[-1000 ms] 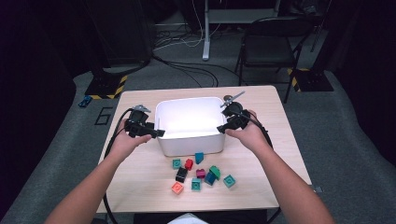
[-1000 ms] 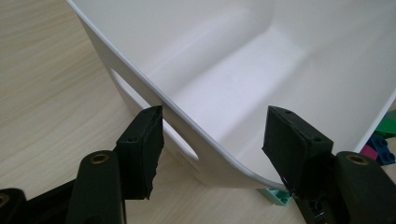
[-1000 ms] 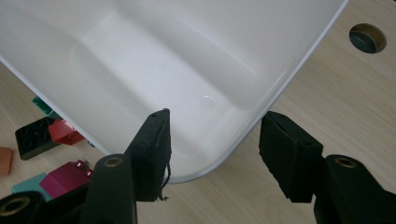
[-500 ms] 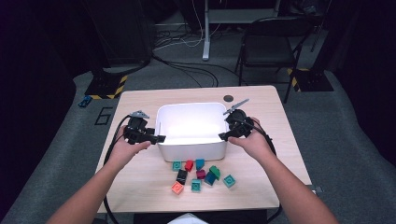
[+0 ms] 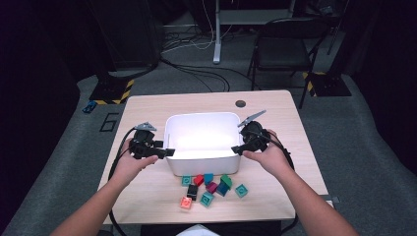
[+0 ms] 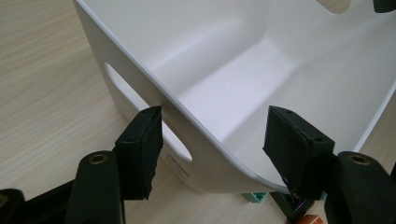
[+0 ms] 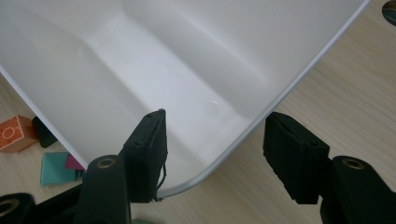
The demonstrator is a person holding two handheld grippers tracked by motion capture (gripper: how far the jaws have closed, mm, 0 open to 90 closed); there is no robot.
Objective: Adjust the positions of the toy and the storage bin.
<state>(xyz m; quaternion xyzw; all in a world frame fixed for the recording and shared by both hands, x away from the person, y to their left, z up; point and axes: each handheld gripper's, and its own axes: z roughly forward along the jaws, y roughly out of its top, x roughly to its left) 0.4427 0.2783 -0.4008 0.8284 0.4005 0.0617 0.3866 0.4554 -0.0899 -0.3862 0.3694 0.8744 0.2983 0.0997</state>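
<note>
- The white bin (image 5: 202,142) sits at the centre of the high view, on the wooden worktop (image 5: 275,105), its long axis running left to right across the frame.
- The left tool (image 5: 166,152) is at the bin's left end and the right tool (image 5: 237,149) at its right end, each about equally close, both toward the lower corners.
- In the left gripper view the left tool's jaws stand open and straddle the bin's wall (image 6: 187,116) near a corner: one outside by the handle slot (image 6: 140,100), one over the inside. I see a gap at both pads, so nothing is gripped.
- In the right gripper view the right tool's jaws have just been opening; the rim (image 7: 289,93) runs between them with the left pad close to it, not pressing.
- A coming move, as I judge it, turns on each wall lying between its tool's jaws, so closing would pinch it.
- The high view alone lays out the whole cluster of small coloured blocks (image 5: 209,188) below the bin; the gripper views alone show the pad gaps.
</note>
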